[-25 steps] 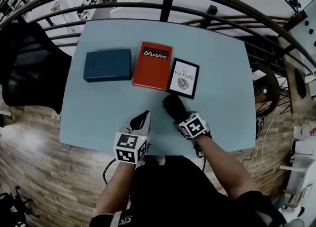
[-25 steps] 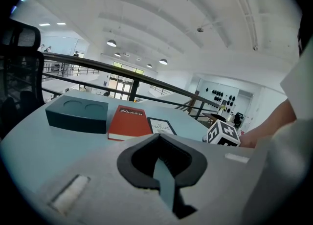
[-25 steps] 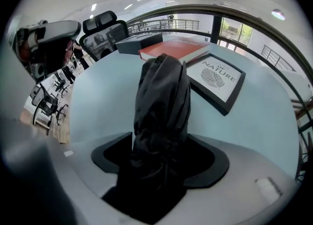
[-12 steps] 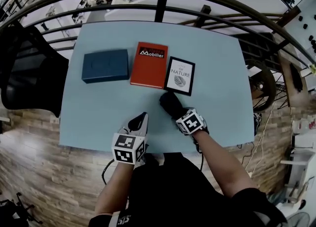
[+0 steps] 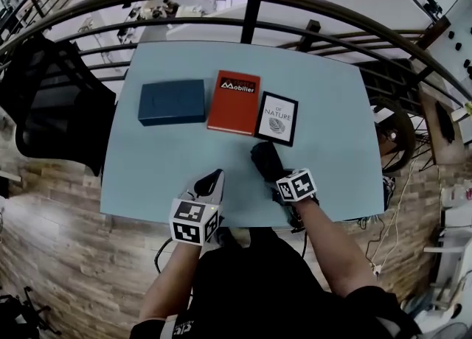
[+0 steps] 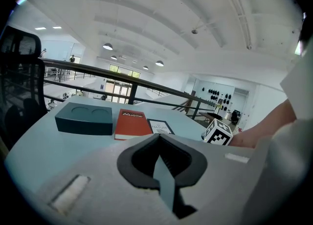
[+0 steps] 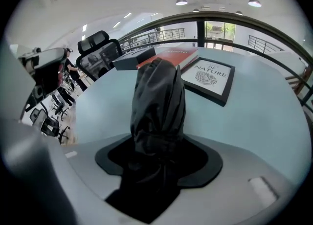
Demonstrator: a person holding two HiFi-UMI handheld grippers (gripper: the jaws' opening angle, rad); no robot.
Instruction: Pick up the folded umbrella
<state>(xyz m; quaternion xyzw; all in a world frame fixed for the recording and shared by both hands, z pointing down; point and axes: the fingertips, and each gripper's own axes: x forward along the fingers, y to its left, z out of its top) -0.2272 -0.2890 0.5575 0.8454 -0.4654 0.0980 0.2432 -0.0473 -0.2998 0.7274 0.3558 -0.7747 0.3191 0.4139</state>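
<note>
The left gripper (image 5: 212,179) hangs empty, jaws together. The folded umbrella (image 5: 264,159) lies on the table (image 5: 162,161) near the framed picture (image 5: 277,118). It is probably light, slippery cloth over a stiff core. The right gripper (image 5: 279,180) has just been closing its jaws on the umbrella's near end and now squeezes it, a sensible hold.

Red book (image 5: 234,102) "Mobilier" (frame (image 5: 276,119): "OF NATURE")

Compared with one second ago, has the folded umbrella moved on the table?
No. In the head view the folded umbrella still lies just below the lower left corner of the framed picture, as before.
</note>
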